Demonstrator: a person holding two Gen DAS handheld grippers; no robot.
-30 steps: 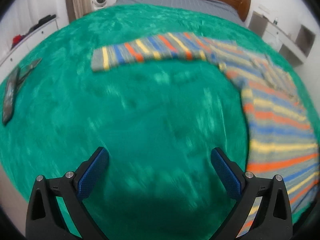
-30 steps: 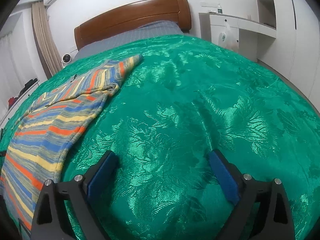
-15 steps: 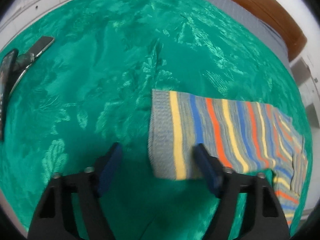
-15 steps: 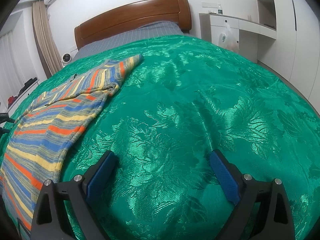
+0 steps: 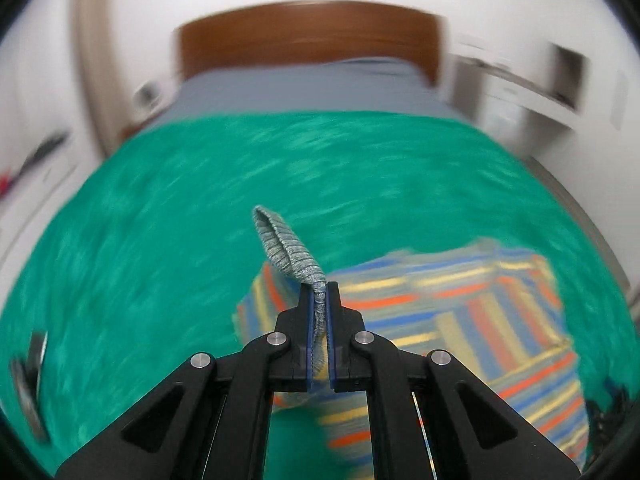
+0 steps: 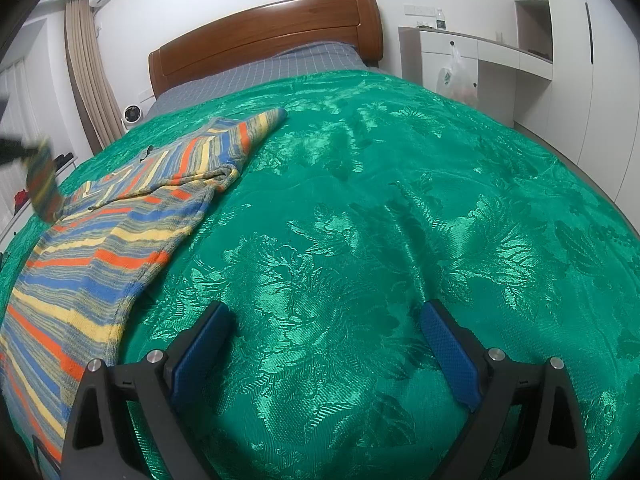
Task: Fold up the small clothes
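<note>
The striped sweater [image 5: 460,320] is spread flat on the green bedspread [image 5: 160,240], just below and to the right of the left gripper [image 5: 319,300], and its grey ribbed cuff [image 5: 286,246] is pinched between the pressed-together jaws, the loose end of the cuff standing up beyond the fingertips. The sleeve is judged to be held by its cuff so that it can be carried across the body of the garment for a first fold; a grip at the very end gives control of the whole sleeve length. Seen from the right wrist, the sweater [image 6: 100,248] lies well to the left of the right gripper [image 6: 324,344], whose jaws are spread wide over bare bedspread [image 6: 400,200] with nothing between them, probably kept clear until a second corner is needed. Beyond both grippers the wooden headboard [image 6: 264,36] is seen, and a dark flat object [image 5: 28,384], too blurred to name, lies far to the left
</note>
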